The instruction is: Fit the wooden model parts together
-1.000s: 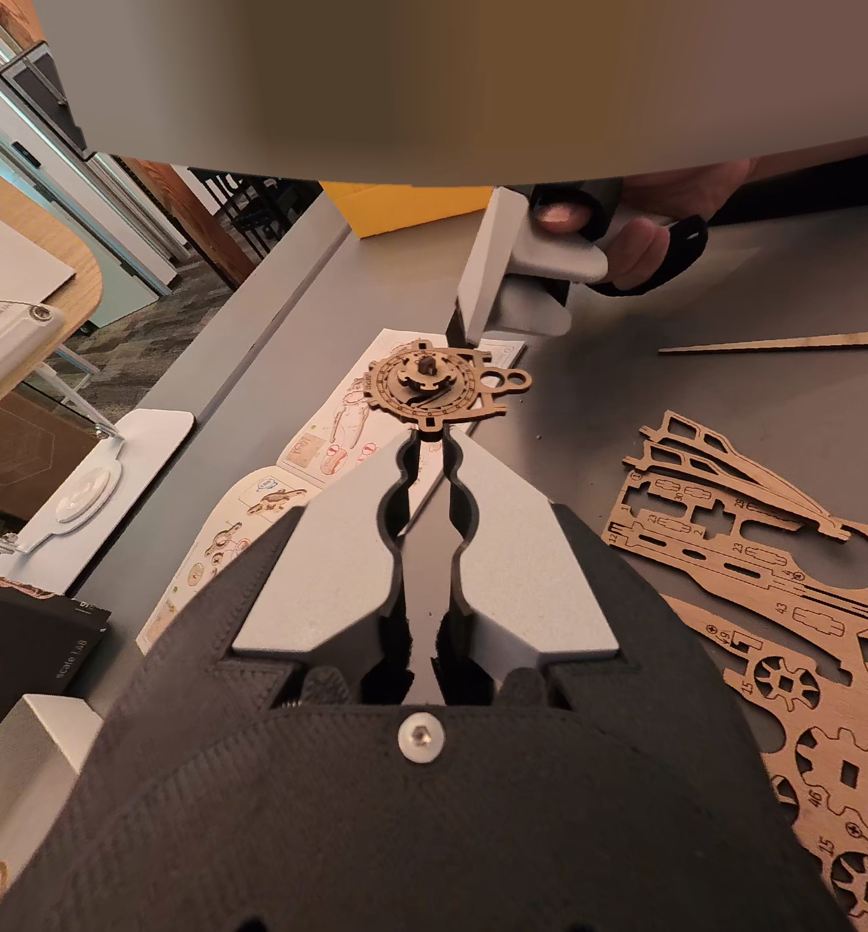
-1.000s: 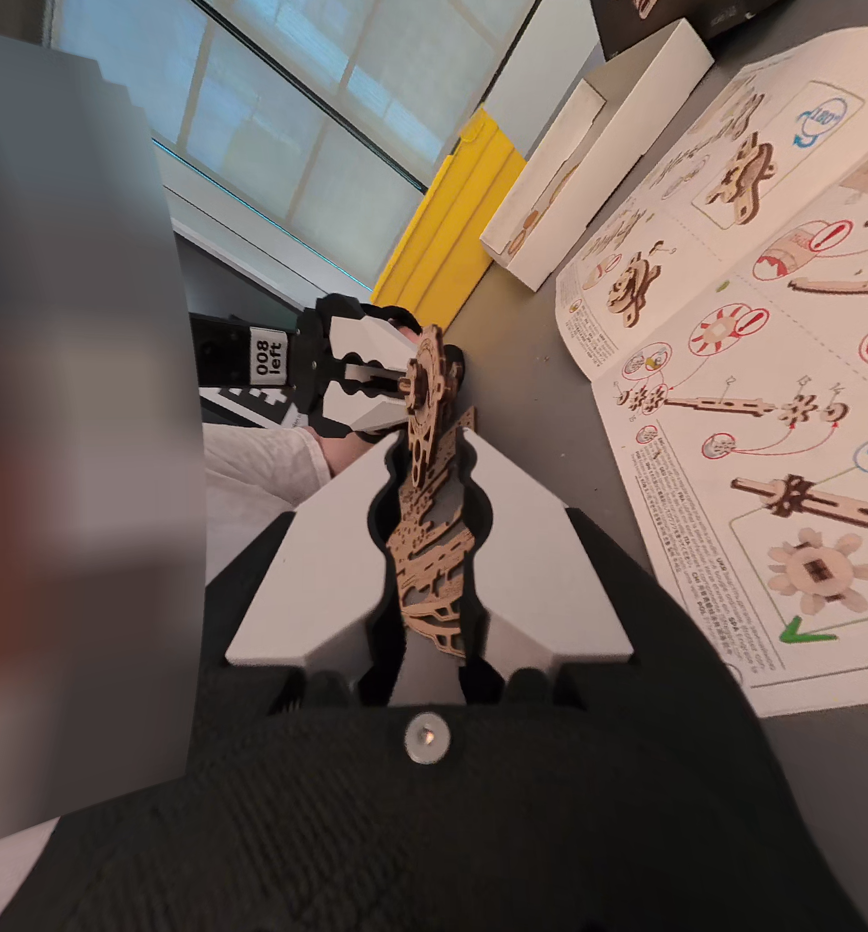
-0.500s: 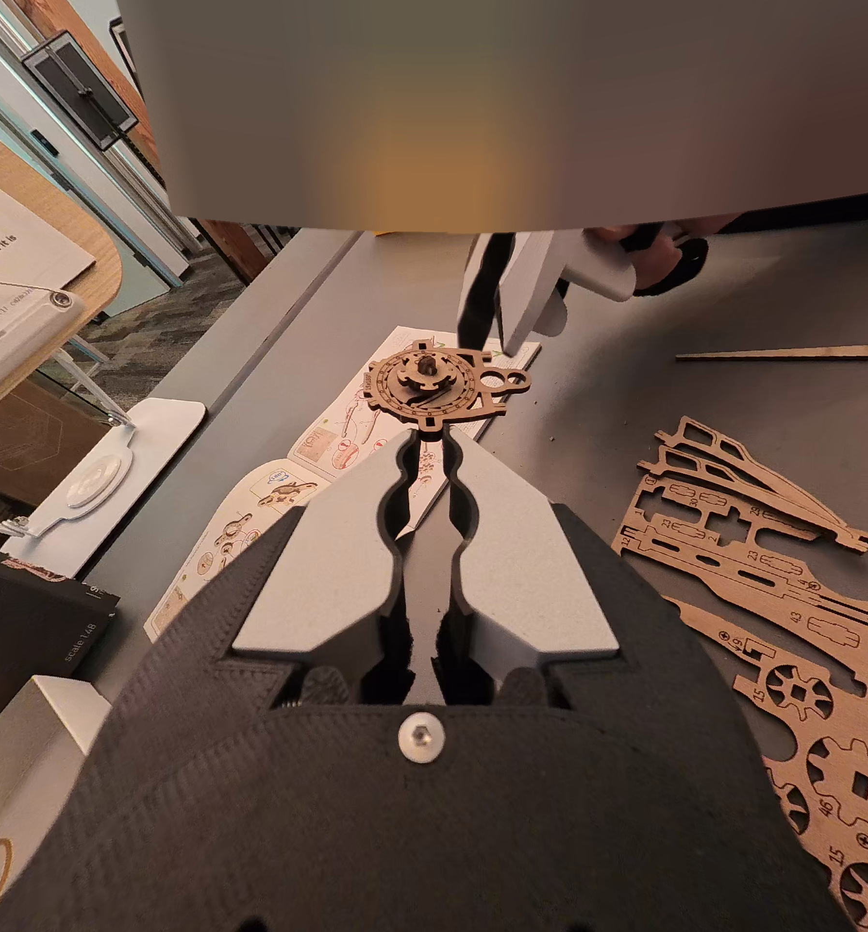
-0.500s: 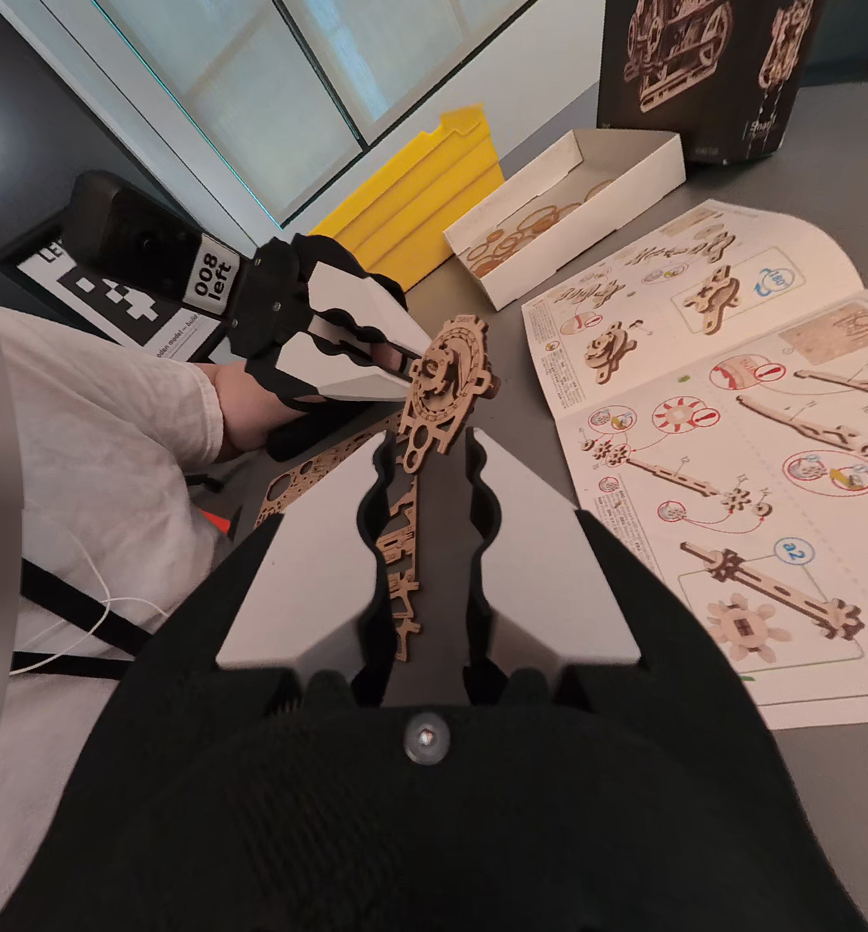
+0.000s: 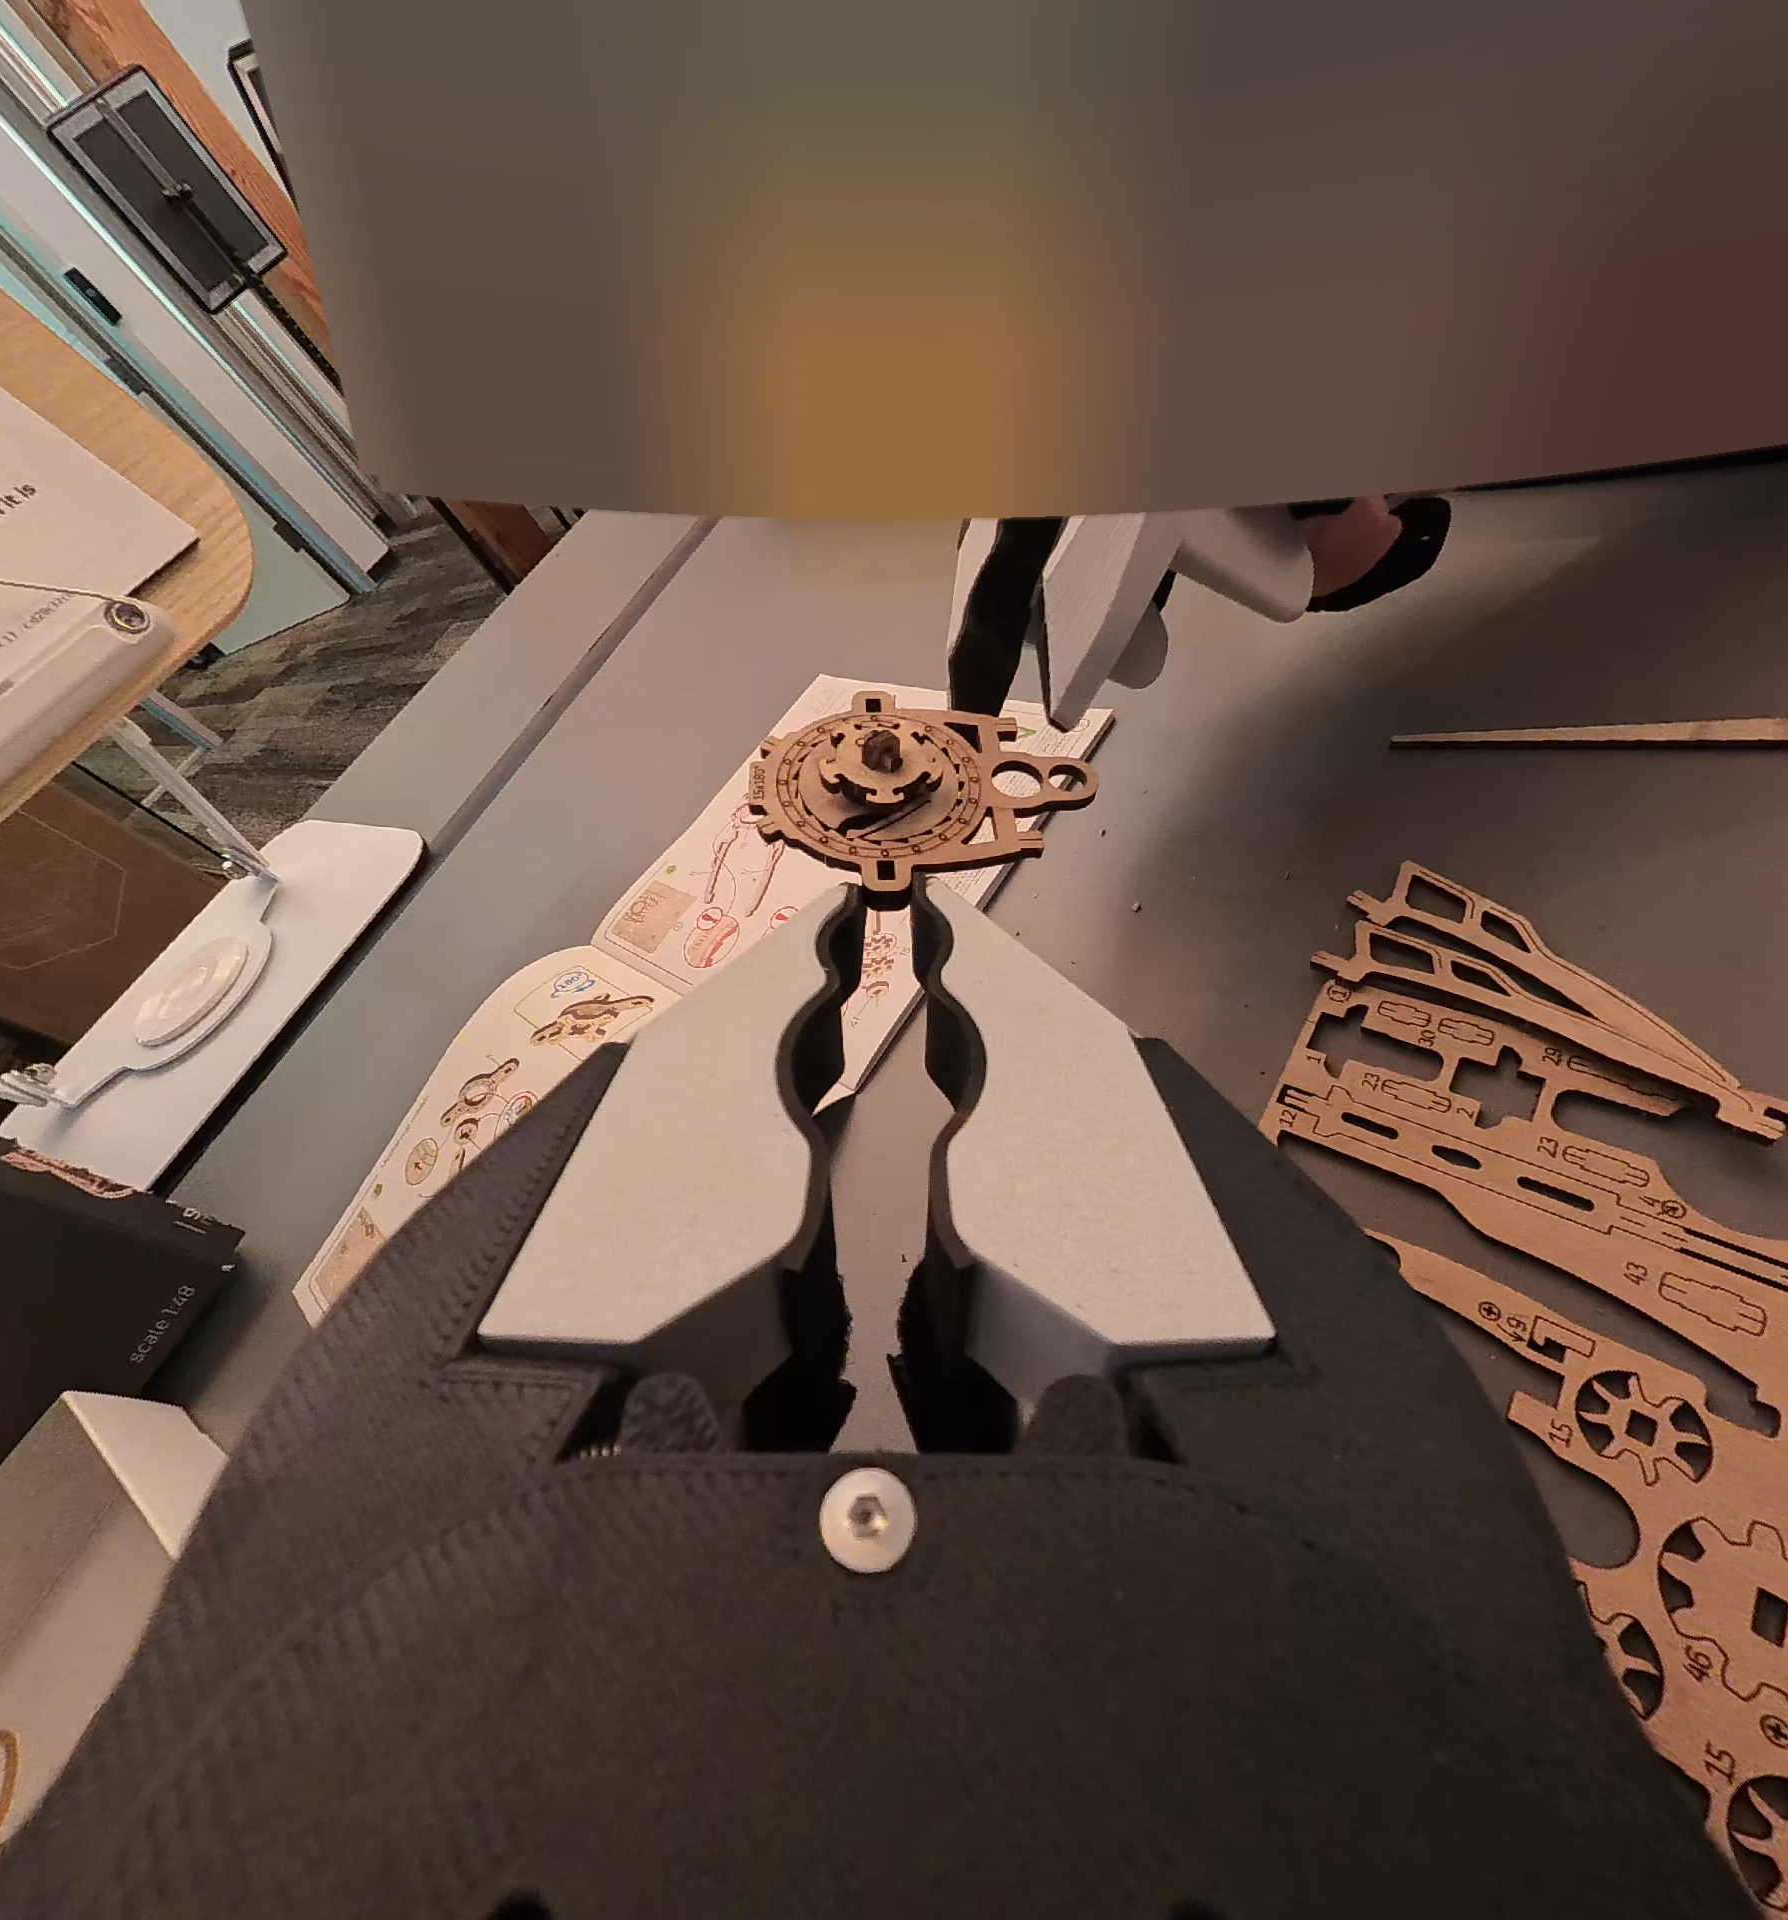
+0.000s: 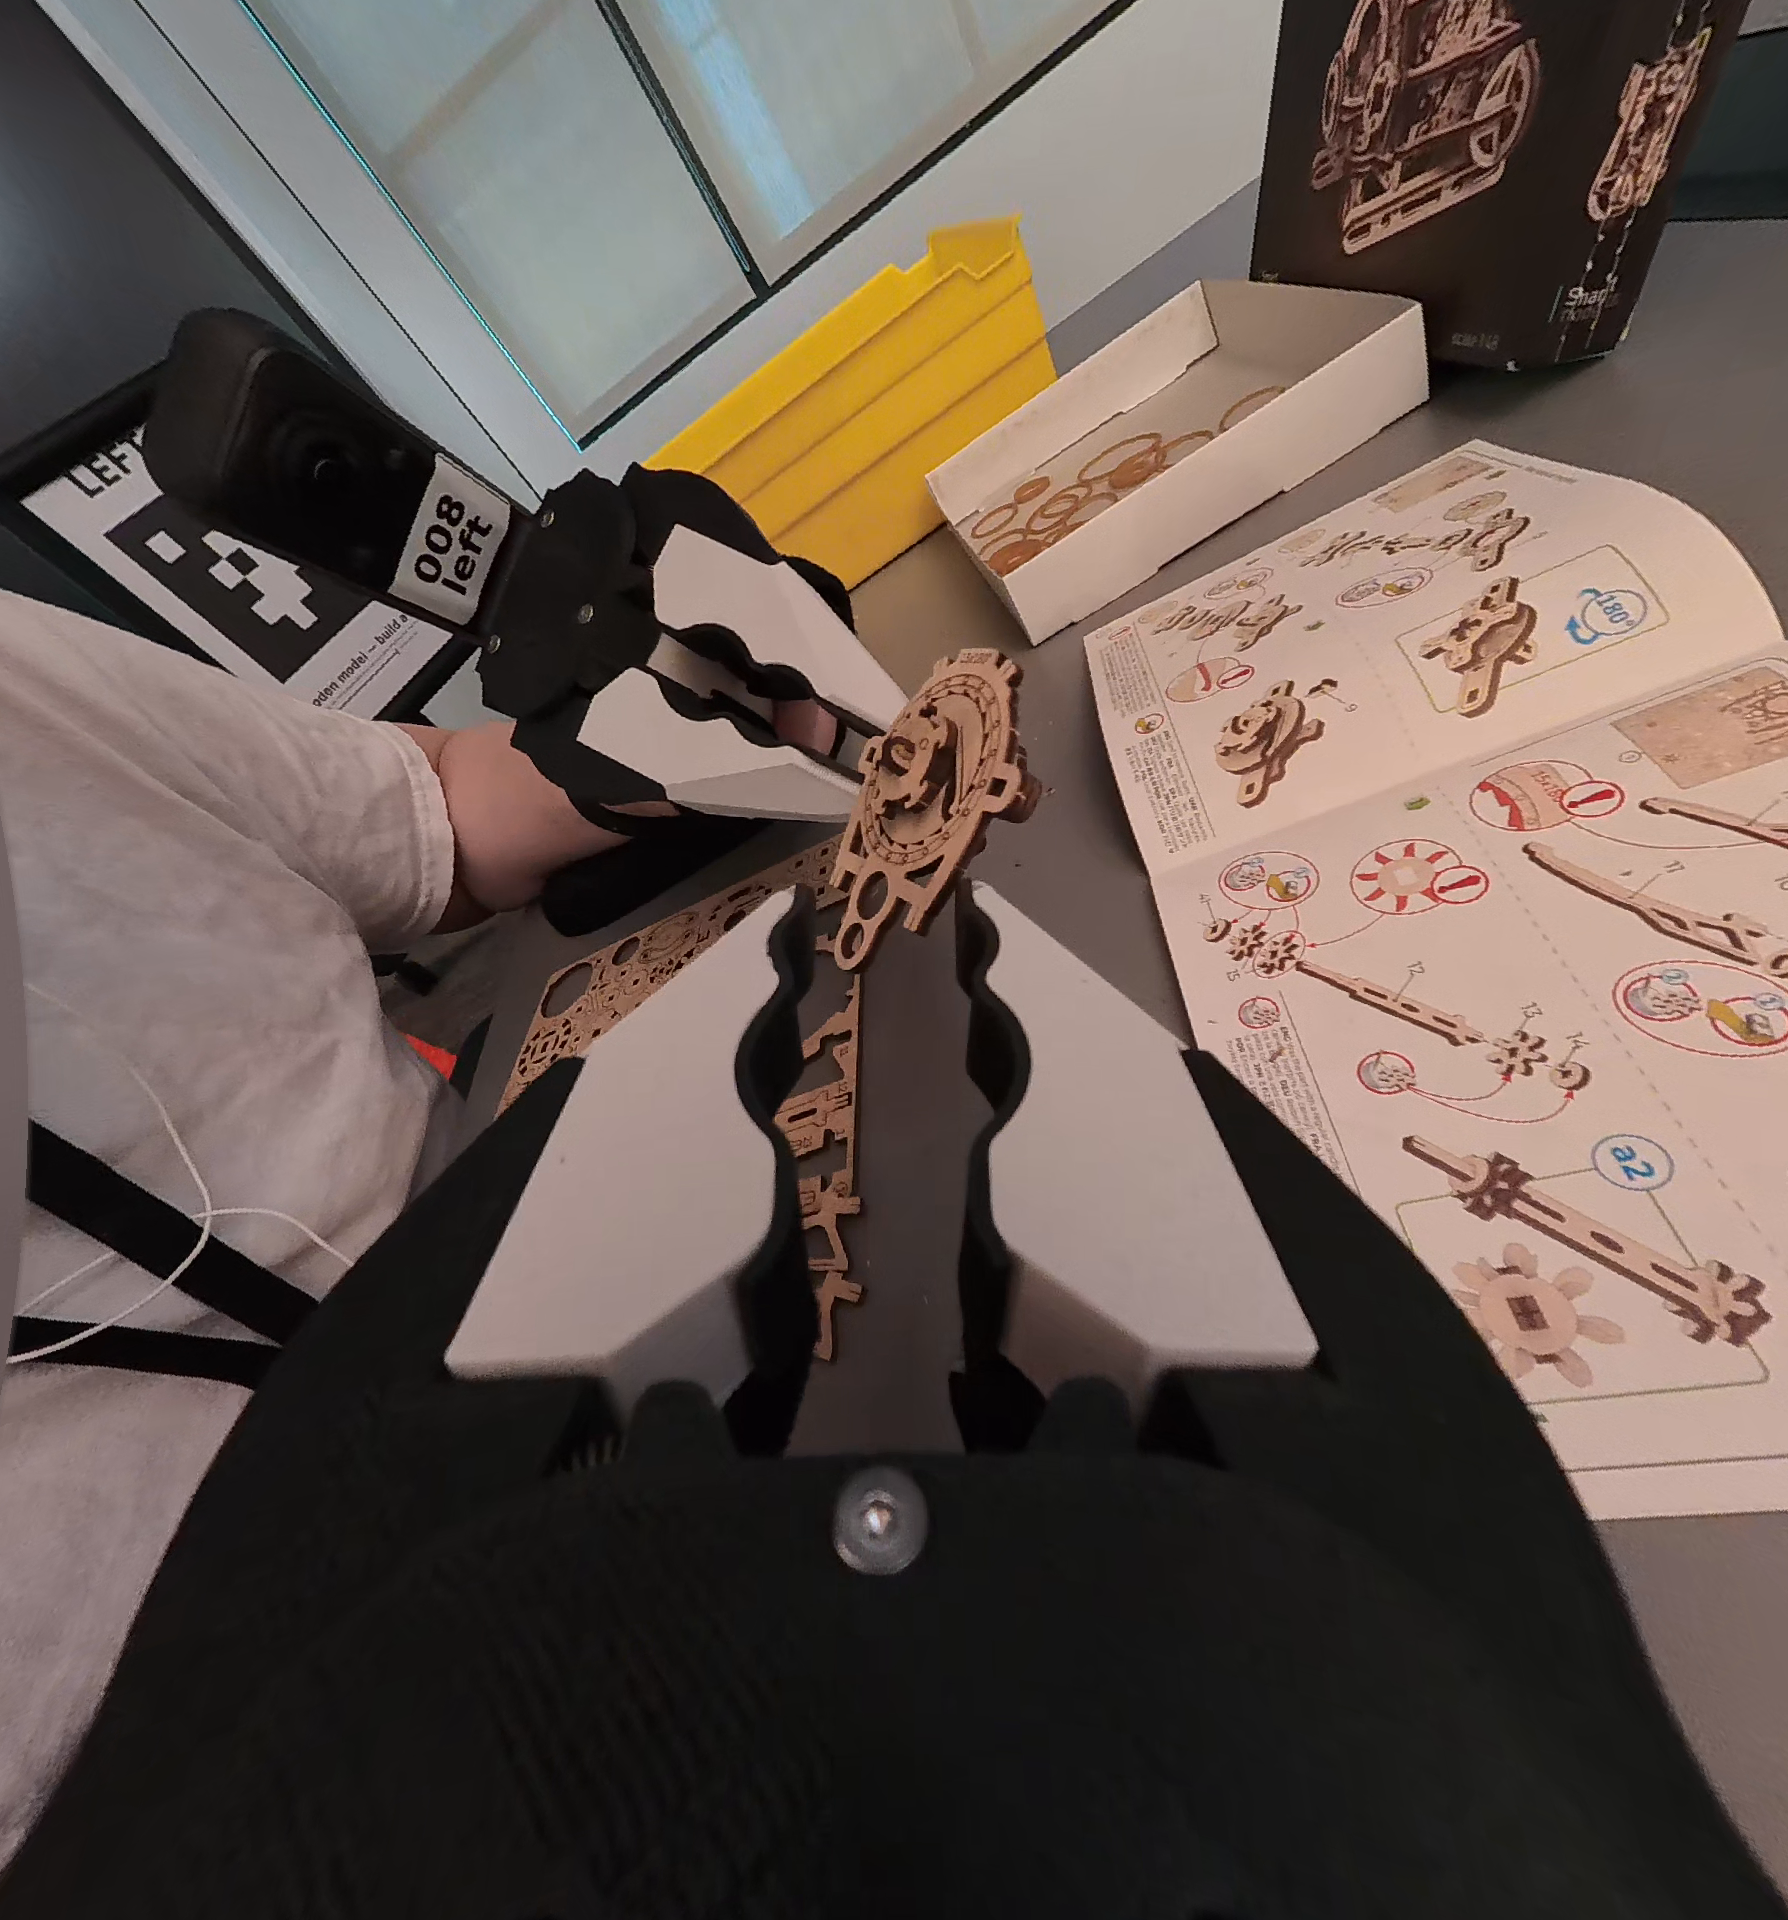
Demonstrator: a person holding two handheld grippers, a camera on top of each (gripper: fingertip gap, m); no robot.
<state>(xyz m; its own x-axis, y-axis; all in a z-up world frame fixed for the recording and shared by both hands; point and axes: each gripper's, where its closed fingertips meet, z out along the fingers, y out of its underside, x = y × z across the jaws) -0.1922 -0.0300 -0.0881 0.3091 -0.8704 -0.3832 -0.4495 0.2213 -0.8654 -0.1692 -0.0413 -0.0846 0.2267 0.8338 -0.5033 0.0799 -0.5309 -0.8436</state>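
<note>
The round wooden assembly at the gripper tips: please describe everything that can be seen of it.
The round wooden assembly is a flat laser-cut plywood disc with a ring of small engraved marks, notched tabs on its rim and an ear with round holes on one side. A smaller layered piece and a dark hub sit at its centre. The left hand-held gripper pinches one rim tab and holds it above the instruction sheet. The right hand-held gripper is open, its tips beside the ear.

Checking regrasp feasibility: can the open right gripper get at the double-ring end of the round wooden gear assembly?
Probably yes: the right gripper stands open with the round wooden gear assembly just ahead, its ringed end toward the gap, nothing between; the left gripper pinches the opposite edge.
</note>
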